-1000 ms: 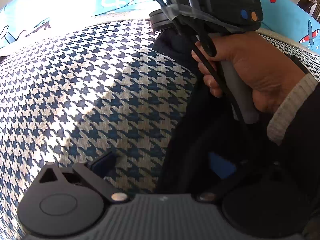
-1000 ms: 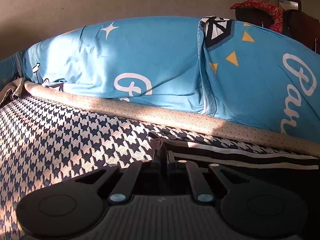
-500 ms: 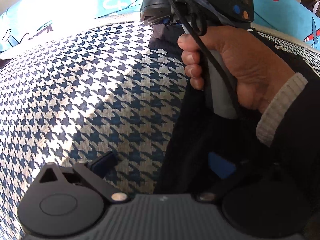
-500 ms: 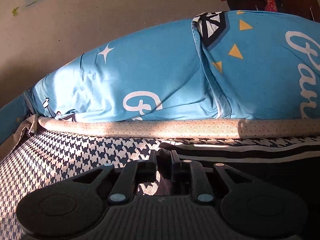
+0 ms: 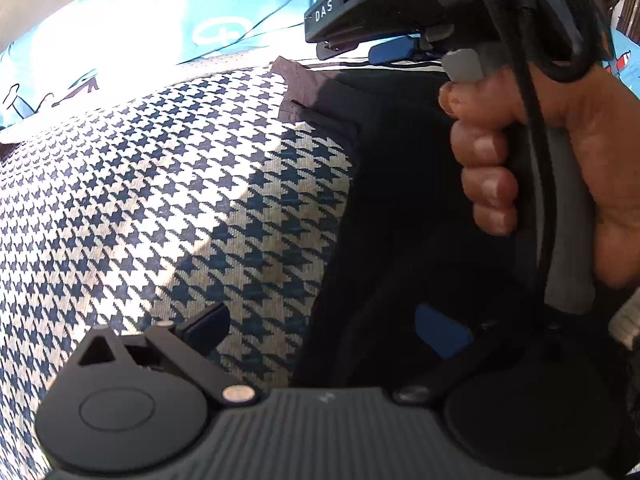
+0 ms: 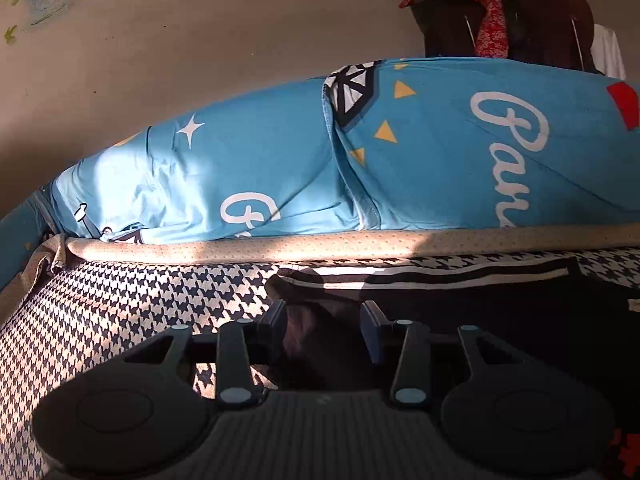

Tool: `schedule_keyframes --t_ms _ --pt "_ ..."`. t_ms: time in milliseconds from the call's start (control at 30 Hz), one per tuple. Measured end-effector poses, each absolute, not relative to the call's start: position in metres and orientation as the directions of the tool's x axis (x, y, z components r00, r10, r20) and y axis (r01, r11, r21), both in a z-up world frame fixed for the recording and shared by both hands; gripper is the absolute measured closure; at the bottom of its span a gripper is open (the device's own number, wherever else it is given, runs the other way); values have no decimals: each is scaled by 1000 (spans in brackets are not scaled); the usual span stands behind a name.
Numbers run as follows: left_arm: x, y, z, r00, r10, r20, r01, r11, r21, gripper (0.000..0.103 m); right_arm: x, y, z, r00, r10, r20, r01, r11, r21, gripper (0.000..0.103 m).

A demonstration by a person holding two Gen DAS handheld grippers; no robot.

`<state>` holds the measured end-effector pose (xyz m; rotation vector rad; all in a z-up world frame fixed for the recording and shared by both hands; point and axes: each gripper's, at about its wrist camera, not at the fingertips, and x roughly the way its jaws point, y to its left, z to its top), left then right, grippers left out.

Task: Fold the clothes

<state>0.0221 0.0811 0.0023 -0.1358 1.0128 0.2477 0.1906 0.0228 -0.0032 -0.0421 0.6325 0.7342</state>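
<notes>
Both grippers spread wide over the dark garment on the houndstooth cover

The right gripper has its jaws apart, straddling the dark garment at its far-left corner near the striped hem, likely letting the cloth settle flat. The left gripper is spread too, nothing between its fingers, poised at the garment's near-left edge. The garment lies right on the houndstooth cover; blue pillows sit far behind.

A houndstooth-covered bed carries a dark garment and blue printed bedding
</notes>
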Motion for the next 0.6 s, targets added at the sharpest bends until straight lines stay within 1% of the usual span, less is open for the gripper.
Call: schedule_keyframes --t_ms 233,367,433,467,600 --pt "20 61 7 539 117 -834 -204 979 6 0 185 -42 8 610 522 -597 -520 831 196 58" --pt "21 49 7 549 100 -830 -175 985 3 0 187 -89 10 650 455 -609 -409 885 223 57" --pt "22 42 7 554 92 -828 -161 987 2 0 189 -113 11 669 418 -615 -347 907 238 55" --pt "22 39 7 556 88 -827 -154 988 1 0 190 -125 11 678 399 -618 -316 917 245 52" --pt "21 26 14 551 7 -835 -125 989 -75 0 193 -174 13 706 321 -631 -186 944 272 50"
